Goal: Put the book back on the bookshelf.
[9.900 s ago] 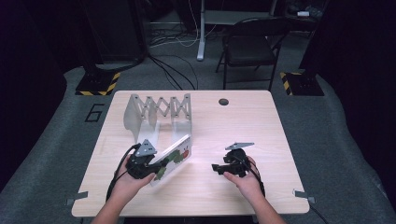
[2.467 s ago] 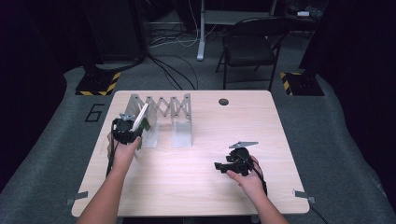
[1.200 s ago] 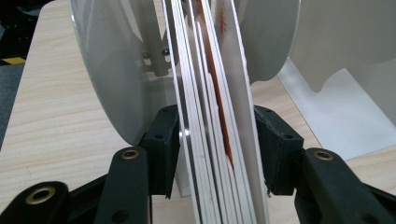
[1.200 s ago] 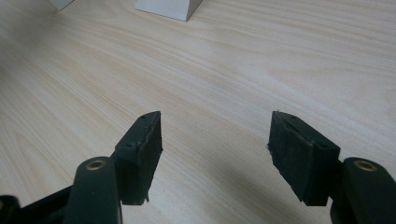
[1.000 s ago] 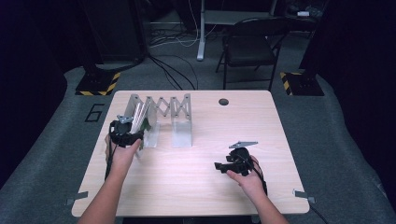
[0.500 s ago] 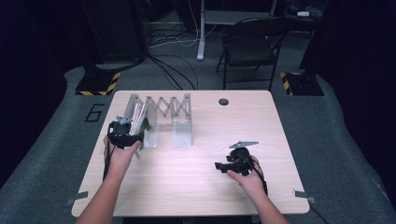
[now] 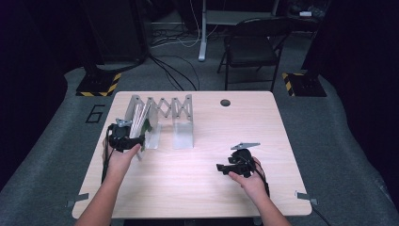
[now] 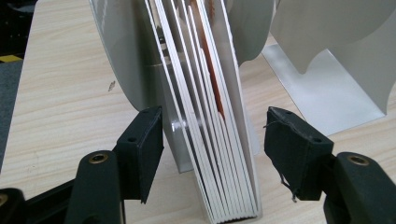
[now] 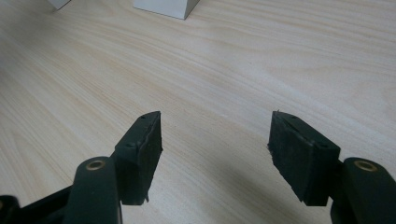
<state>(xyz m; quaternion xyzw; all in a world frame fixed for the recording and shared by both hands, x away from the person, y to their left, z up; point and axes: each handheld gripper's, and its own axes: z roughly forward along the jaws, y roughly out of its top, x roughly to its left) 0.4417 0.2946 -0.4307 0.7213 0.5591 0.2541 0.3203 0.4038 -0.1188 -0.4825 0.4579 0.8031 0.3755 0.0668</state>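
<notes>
The table (image 7: 197, 188) is a pale wood-grain rectangle with rounded corners and a small dark round grommet (image 7: 225, 102) near its far edge. Towards the far left corner stands the expanding file rack (image 7: 162, 110), a row of grey sheet-metal dividers joined at the back by a scissor lattice, each with a flat foot resting on the wood.

In the rack's leftmost slot stands the book (image 8: 205, 116), upright on its edge: a thin volume of stiff white board pages with a glimpse of reddish print between them, its long axis running from the near side of the table back into the rack, close against the curved divider on its left.

The left gripper (image 7: 126, 139) is the nearer tool, right at the book's near end. Its jaws have just been opening; in the left gripper view the black rubbery pads stand to either side of the page block with a gap on each side, so the book stays between them but is not pinched. Drawing straight back along the book's length should clear it.

The right gripper (image 7: 234, 168) rests well apart near the near right part of the table, its jaws spread over bare wood, holding nothing.
</notes>
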